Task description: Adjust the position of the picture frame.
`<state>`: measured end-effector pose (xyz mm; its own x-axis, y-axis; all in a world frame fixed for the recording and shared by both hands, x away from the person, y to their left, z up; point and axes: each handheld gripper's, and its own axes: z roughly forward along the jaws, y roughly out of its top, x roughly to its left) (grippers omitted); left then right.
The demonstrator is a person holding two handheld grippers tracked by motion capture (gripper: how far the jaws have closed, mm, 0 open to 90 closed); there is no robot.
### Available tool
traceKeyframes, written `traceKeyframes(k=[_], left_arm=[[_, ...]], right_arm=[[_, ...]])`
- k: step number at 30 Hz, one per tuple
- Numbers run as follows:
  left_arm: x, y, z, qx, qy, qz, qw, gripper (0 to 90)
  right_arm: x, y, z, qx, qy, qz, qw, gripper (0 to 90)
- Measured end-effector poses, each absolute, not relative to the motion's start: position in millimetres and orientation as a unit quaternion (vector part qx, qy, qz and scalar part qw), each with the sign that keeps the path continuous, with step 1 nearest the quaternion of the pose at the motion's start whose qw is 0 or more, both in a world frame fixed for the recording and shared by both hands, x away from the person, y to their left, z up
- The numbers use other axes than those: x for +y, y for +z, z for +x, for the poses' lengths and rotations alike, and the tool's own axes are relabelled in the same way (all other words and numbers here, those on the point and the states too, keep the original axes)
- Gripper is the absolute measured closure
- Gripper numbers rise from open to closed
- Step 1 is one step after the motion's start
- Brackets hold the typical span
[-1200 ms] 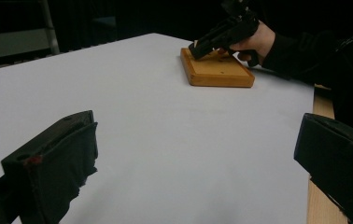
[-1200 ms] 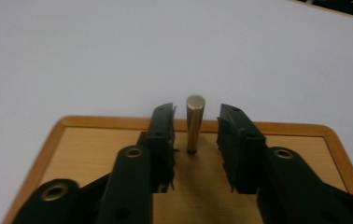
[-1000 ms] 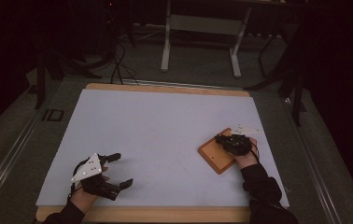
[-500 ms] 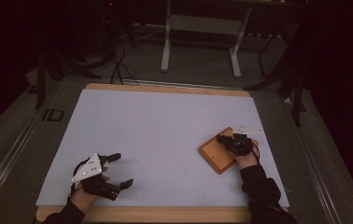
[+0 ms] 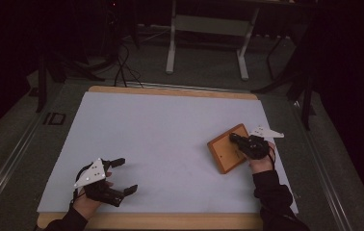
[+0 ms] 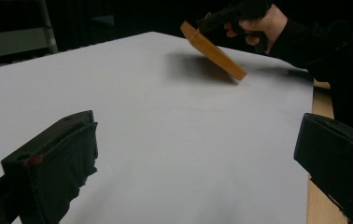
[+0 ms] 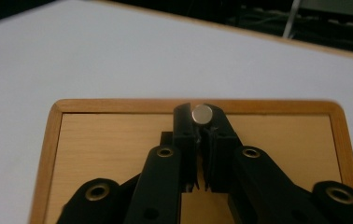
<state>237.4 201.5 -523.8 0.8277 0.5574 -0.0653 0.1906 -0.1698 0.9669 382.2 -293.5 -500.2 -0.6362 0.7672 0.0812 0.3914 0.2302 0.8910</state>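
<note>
A flat wooden board (image 5: 223,156) with a raised rim is at the right of the white sheet. My right gripper (image 5: 234,138) is shut on a small round silver knob (image 7: 202,113) near the board's far edge. In the left gripper view the board (image 6: 214,49) hangs tilted from the right gripper (image 6: 221,18), one long edge up and its low corner near the sheet. The right gripper view has the board (image 7: 109,135) lying under the shut jaws. My left gripper (image 5: 126,175) rests at the front left of the sheet, open, with nothing between its fingers (image 6: 58,158).
The white sheet (image 5: 170,130) covers most of the tabletop, leaving a wooden strip (image 5: 170,221) along the front edge. Beyond the table, the floor holds a metal table frame (image 5: 209,24), dark stands and cables (image 5: 122,62).
My right gripper and the board have shifted slightly to the right and away. The left gripper has stayed where it was, open.
</note>
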Motion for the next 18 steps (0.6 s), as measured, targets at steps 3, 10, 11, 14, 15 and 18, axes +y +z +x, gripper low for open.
traceKeyframes(k=[3,10,11,14,15,18], left_arm=[[201,-524,237,0.250,0.154,0.749,0.595,0.0],[202,-524,237,0.250,0.154,0.749,0.595,0.0],[202,-524,237,0.250,0.155,0.749,0.594,0.0],[201,-524,237,0.249,0.153,0.749,0.595,0.0],[201,-523,237,0.248,0.154,0.749,0.594,0.0],[201,-523,237,0.247,0.153,0.750,0.594,0.0]], right_arm=[[-291,-493,380,0.758,0.497,0.375,0.195,85.4],[-275,-476,374,0.756,0.515,0.350,0.200,85.4],[-272,-473,373,0.756,0.519,0.347,0.197,85.4],[-265,-468,370,0.755,0.528,0.336,0.194,85.4],[-263,-466,369,0.755,0.529,0.334,0.194,85.4],[-254,-462,364,0.756,0.535,0.327,0.187,85.5]])
